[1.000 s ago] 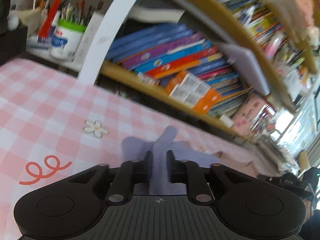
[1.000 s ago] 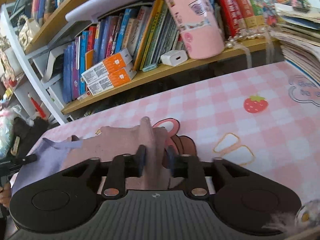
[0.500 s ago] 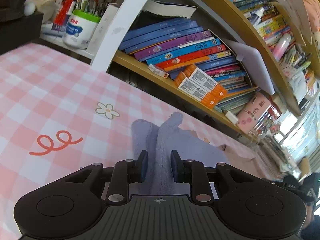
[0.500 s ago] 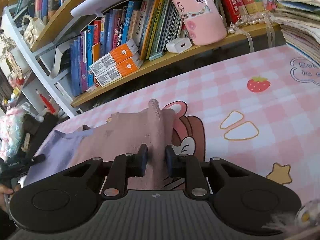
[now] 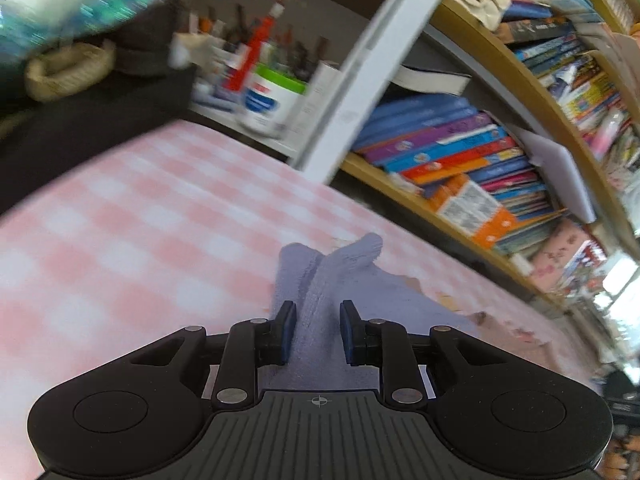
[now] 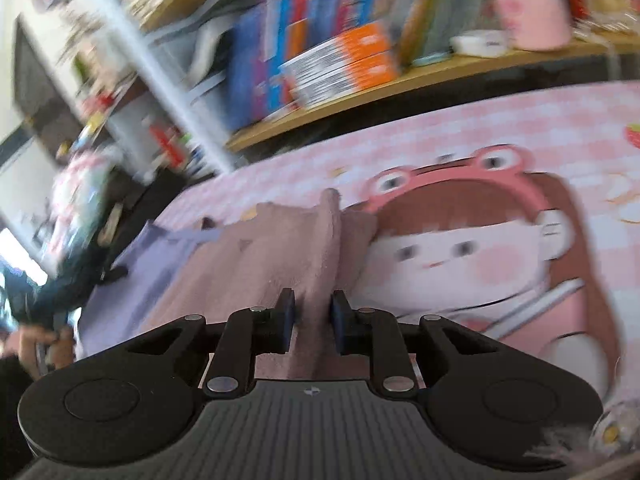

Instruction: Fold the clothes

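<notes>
Cloth in two colours spans both views; the lavender cloth (image 5: 340, 280) rises in a ridge between the left tongs (image 5: 318, 330), whose jaws stand apart beside it; the right tongs (image 6: 311, 322) are clamped on a ridge of the pink cloth (image 6: 280, 256); both garments lie on the pink-checked bench (image 5: 140, 220).

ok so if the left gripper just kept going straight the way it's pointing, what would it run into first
The left gripper already has the lavender cloth bunched between its fingers. Beyond that fold, probably the pink checked tablecloth, then the bookshelf; depth is unclear.
</notes>
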Demonstrator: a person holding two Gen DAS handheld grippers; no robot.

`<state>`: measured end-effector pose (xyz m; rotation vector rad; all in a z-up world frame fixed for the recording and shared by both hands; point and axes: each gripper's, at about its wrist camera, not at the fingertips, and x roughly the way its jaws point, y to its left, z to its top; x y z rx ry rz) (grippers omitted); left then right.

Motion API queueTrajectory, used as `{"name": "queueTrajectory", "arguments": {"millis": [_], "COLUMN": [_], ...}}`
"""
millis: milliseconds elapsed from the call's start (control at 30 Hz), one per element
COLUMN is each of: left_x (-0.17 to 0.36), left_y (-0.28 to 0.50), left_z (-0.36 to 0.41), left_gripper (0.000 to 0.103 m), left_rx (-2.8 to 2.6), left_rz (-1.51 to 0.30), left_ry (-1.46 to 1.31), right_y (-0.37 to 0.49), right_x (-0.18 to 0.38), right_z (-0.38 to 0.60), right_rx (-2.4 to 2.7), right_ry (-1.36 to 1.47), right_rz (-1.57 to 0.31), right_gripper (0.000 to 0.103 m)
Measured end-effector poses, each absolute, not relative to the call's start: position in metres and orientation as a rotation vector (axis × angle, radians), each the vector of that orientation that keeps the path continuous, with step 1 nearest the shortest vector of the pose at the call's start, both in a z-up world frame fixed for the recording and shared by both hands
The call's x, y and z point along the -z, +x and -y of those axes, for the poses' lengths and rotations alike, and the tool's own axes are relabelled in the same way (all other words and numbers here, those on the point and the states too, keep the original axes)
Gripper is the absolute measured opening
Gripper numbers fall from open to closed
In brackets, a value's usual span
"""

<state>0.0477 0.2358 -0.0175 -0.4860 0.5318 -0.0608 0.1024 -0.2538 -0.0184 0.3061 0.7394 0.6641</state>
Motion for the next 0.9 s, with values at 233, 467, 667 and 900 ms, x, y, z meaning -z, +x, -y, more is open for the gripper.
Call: {"name": "queueTrajectory", "arguments": {"millis": [233, 467, 667, 900], "left_x": [0.001, -0.027, -0.035, -0.04], "left_y": [-0.004, -0.068, -0.102, -0.113], "left_z": [-0.258, -0.243, -0.212, -0.173], "left_gripper": [0.024, 0.033, 0.071, 0.103], "left_rx": [-0.148, -0.288, -0.353, -0.397], "left_rz": [-0.463, -0.433, -0.476, -0.494], "left_ry": [-0.454, -0.412, -0.297, -0.183], "right_y": [0.064, 0.056, 0.053, 0.036], "right_x": [0.014, 0.014, 0.01, -0.009], "right_z": [0.198, 0.193, 0.193, 0.201], "right_rx": [-0.719, -0.692, -0.712, -0.879], "right_ry": [0.039, -0.059, -0.077, -0.191], "right_rz": [-0.624, -0.562, -0.525, -0.358], "right_gripper": [0.023, 0.031, 0.042, 0.051]}}
